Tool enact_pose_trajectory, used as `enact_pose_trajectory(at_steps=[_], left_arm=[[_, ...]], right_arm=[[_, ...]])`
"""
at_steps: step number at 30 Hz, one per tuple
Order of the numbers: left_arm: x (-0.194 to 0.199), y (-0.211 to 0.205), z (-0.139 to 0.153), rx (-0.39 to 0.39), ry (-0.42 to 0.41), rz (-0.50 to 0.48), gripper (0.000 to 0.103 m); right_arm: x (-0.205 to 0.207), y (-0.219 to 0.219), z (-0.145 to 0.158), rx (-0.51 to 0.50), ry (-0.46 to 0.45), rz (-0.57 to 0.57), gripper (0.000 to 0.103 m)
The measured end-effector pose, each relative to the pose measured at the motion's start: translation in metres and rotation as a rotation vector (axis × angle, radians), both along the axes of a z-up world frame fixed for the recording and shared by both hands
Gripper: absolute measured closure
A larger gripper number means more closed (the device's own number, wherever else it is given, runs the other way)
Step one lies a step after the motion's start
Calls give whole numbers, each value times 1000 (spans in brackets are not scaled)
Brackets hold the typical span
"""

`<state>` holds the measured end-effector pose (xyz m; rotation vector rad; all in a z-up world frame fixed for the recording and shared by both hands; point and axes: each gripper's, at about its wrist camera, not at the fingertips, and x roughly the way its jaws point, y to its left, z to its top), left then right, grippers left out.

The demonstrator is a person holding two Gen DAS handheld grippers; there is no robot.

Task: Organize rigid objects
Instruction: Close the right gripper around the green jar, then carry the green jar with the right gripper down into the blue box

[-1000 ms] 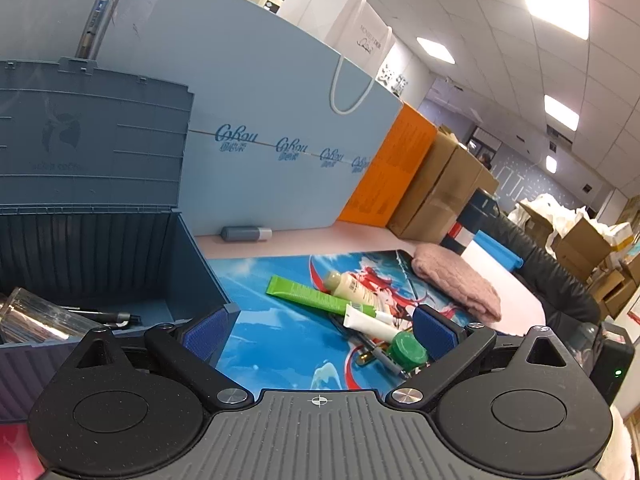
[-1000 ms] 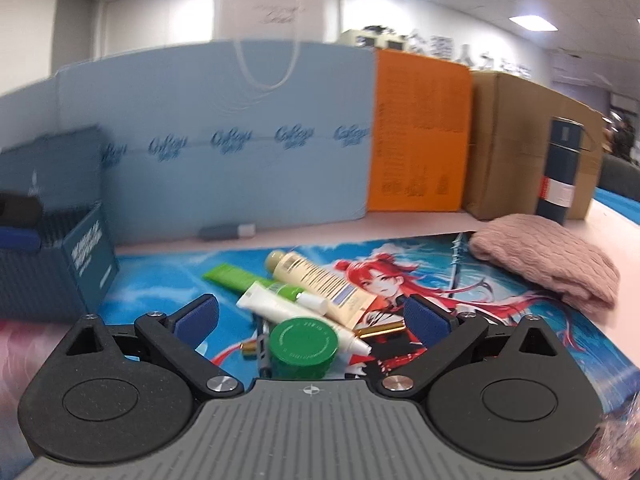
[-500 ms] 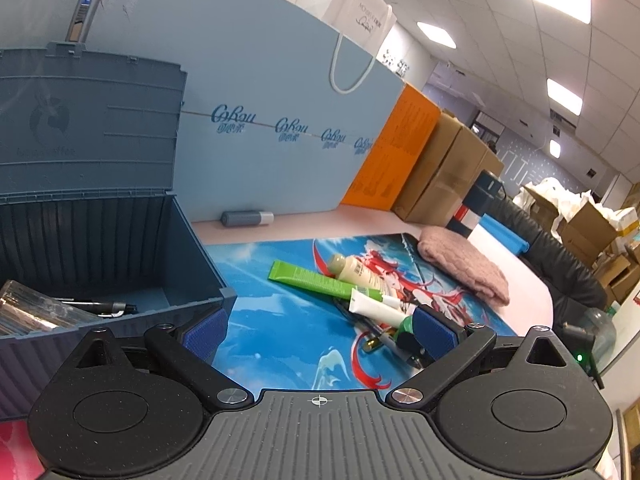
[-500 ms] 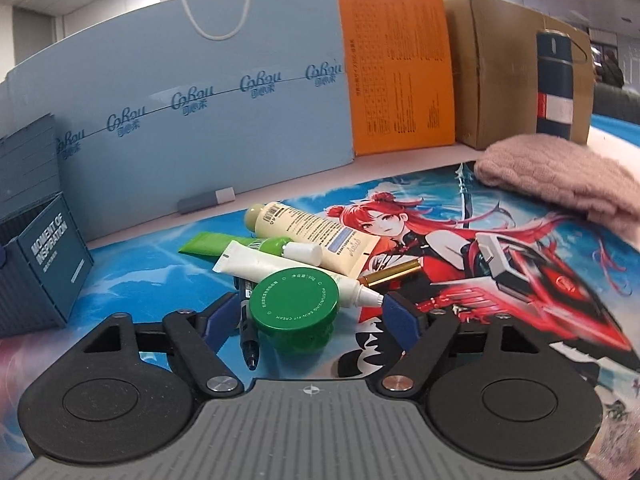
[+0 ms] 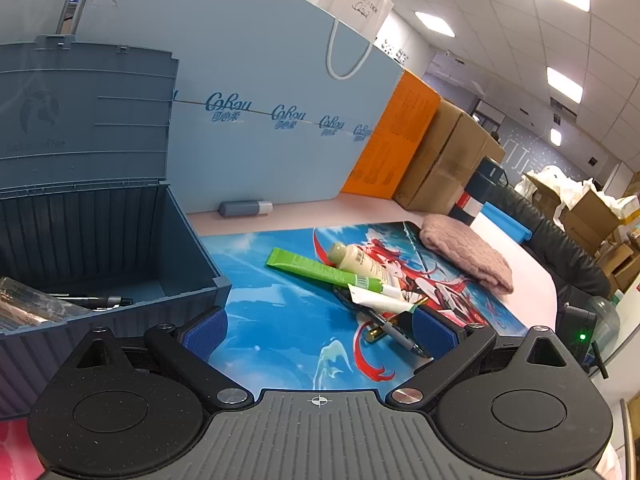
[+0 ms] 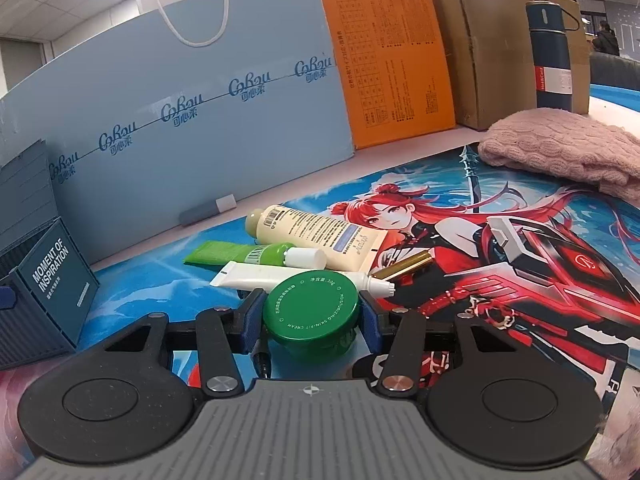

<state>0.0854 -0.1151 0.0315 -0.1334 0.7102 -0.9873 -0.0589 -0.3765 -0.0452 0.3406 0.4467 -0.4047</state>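
The green-lidded cream jar sits on the printed mat, at the near edge of a small heap of toiletries, and the right gripper now brackets it: the blue pads stand at the lid's two sides, apparently touching. A second ago these jaws were wide and the jar lay ahead of them; they have just been closing around it as the gripper came down and rolled level. That reads as the grasp being made, with the lift to the box the likely next step.

Just behind the jar lie a white tube, a green tube, a cream-coloured tube and a gold stick; a dark pen runs under the left pad and could snag.

Far left stands the open blue storage box, already holding a pen and something in clear wrapping. The left gripper hovers beside it, jaws wide with nothing between them.

The jar's body is hidden under its lid, so pad contact there cannot be confirmed. From the left view the jar itself is masked by the gripper's finger.
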Motion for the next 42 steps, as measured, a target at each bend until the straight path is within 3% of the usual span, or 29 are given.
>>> enact_pose_trajectory(at_steps=[10,17,22,27,32,42], left_arm=[[-3,8,8,-31,-22,7,3],[-6,29,26,-74,-65,50,3],[-6,56,41,-58,-165,138,3],[3,95,51,-67,-214,270,1],[18,134,51,-129,-171,358,0],[50,193,32,-206,-48,494,0]], right_arm=[[-12,21,28,-40,-86,24,57],[-7,64,68,-60,-216,181,57],[12,99,89,-61,-270,305,57],[40,135,100,-74,-273,386,57],[72,171,103,-74,-247,459,57],[132,236,85,-125,-104,538,57]])
